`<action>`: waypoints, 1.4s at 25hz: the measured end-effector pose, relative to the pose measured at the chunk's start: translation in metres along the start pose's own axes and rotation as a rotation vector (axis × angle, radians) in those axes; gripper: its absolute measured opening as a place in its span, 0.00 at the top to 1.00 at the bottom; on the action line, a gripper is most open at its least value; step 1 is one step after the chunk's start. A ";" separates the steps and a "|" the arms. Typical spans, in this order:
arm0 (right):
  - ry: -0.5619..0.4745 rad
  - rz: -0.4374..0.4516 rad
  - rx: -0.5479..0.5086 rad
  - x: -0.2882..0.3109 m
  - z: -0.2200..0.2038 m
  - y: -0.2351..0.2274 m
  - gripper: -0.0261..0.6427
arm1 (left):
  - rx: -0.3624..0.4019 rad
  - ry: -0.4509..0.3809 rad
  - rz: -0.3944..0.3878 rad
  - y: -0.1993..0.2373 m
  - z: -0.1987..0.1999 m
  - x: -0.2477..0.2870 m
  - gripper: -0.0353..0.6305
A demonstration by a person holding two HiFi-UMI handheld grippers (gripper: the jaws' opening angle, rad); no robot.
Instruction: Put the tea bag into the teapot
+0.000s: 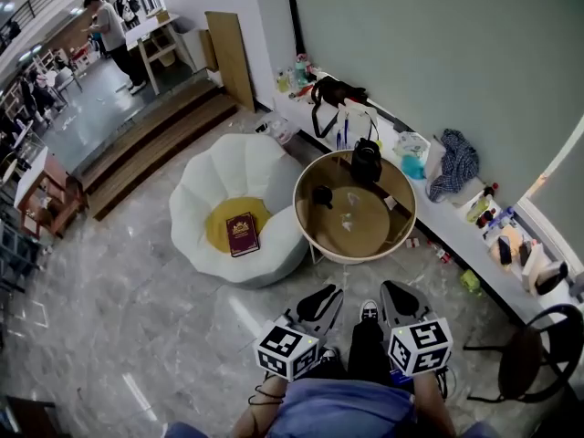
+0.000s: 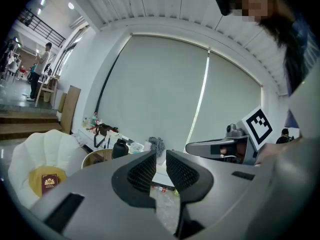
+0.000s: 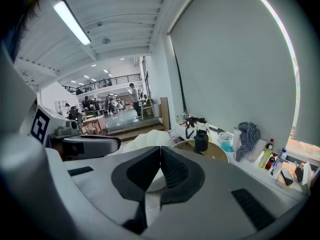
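Far round table [image 1: 370,235] holds black teapot [image 1: 366,162]; its contents not visible. Left gripper [image 2: 160,160] narrowly apart, empty. Right gripper [image 3: 160,154] closed, empty.

An open office lounge: white petal chair [image 1: 228,172], round table [image 1: 374,235], people [image 1: 108,27] at desks [image 1: 155,48] beyond
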State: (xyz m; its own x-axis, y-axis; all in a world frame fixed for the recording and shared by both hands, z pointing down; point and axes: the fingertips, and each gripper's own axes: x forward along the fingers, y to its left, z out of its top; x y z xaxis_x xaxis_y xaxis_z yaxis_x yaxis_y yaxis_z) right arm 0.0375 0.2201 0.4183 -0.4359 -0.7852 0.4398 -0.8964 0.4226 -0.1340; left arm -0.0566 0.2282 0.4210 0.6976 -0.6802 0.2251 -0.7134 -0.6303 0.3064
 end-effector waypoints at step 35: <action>0.180 0.247 -0.062 0.218 0.046 -0.199 0.94 | -0.039 0.193 0.280 0.124 0.005 0.218 0.86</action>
State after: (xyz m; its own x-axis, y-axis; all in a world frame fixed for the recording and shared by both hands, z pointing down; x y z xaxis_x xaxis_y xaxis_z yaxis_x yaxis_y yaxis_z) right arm 0.1168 -0.0558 0.4996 -0.6139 -0.5647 0.5516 -0.7559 0.6218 -0.2047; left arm 0.0066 -0.0005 0.5037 0.4776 -0.7392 0.4749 -0.8784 -0.4117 0.2427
